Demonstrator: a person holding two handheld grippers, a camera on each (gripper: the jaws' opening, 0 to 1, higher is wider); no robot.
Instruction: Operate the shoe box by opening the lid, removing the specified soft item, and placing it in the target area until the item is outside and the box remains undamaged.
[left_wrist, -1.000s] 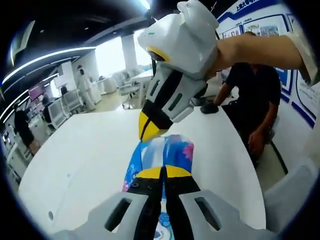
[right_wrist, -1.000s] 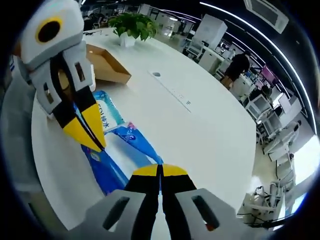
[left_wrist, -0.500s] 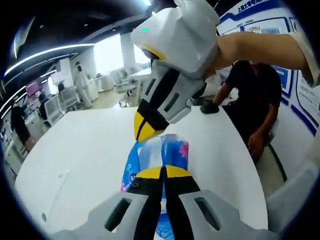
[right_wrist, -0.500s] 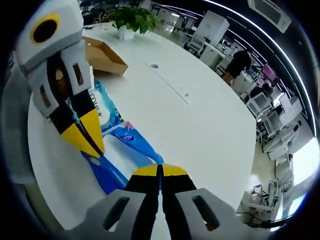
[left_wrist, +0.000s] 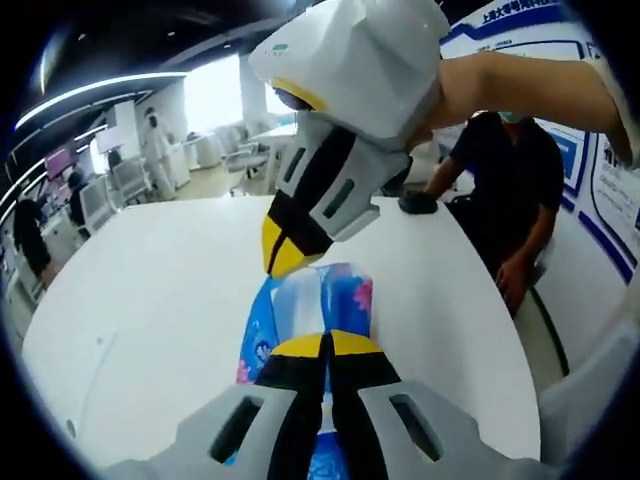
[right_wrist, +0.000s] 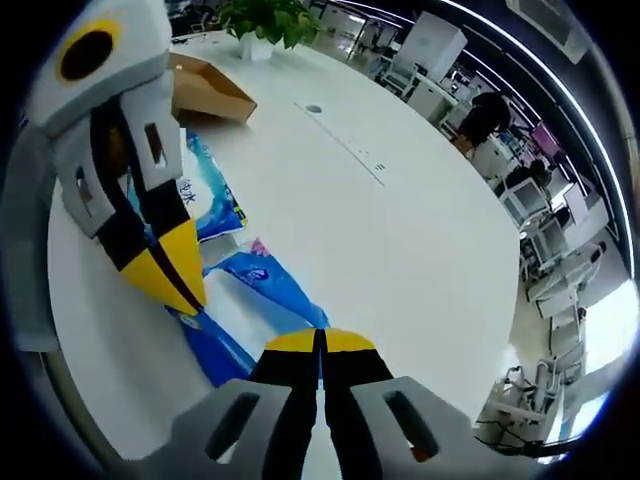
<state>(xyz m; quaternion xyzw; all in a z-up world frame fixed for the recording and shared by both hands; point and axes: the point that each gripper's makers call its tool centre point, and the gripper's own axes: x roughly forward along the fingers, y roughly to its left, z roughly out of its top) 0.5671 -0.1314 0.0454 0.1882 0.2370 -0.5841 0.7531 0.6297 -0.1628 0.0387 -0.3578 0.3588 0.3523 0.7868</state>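
The blue soft pack (left_wrist: 300, 305) hangs pinched between both grippers above the white desk (left_wrist: 150, 300); the left gripper (left_wrist: 325, 345) and right gripper (right_wrist: 320, 345) each have jaws closed on one end; the open shoe box (right_wrist: 205, 90) lies beyond the jaws; the placing step seems underway; next, lowering and release.

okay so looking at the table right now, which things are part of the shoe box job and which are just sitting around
Part of the job:
blue soft pack, pinched at its ends by the left gripper and the right gripper
open cardboard box

Just lying about:
potted plant
black object at the table's far edge
seated person
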